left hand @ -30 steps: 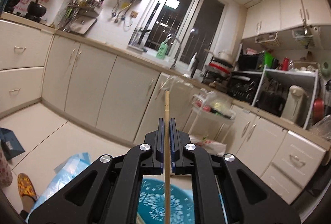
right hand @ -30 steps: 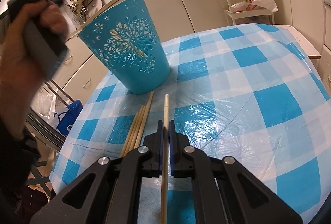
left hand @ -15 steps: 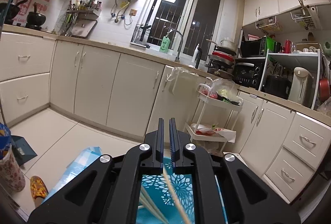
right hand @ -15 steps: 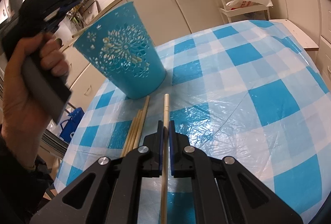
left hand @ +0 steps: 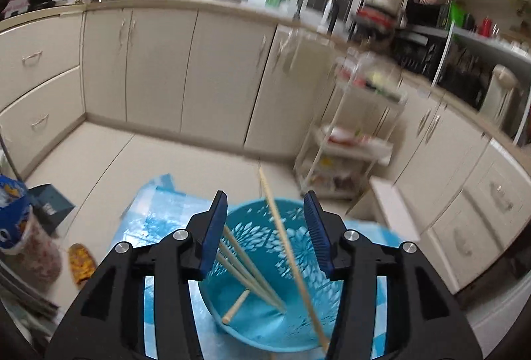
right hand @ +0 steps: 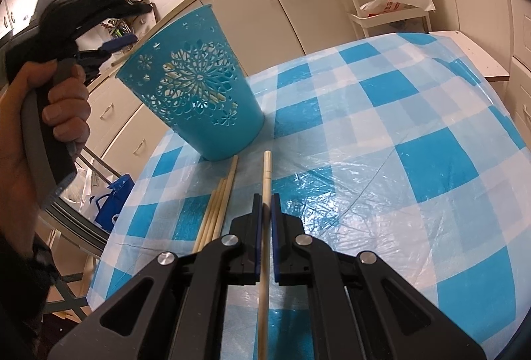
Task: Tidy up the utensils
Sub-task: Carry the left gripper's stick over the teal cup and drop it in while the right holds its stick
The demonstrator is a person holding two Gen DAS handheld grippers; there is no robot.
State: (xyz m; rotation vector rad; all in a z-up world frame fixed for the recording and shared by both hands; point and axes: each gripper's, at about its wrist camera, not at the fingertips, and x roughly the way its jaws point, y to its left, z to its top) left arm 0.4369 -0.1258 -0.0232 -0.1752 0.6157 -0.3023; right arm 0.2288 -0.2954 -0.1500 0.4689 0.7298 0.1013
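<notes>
A teal perforated bin stands on the blue checked table. My left gripper is open above the bin's mouth; several wooden chopsticks lie inside, and one chopstick leans against the rim. In the right wrist view the left gripper hovers over the bin's left rim. My right gripper is shut on a single chopstick held just above the table. Several more chopsticks lie on the cloth to its left.
Cream kitchen cabinets and a white trolley stand beyond the table. A blue bag sits on the floor left of the table. A white board juts out at the table's far right edge.
My left gripper opened and let go of its chopstick, which dropped into the bin; it now tilts down over the bin. My right gripper keeps hold of its chopstick, nearly still.
</notes>
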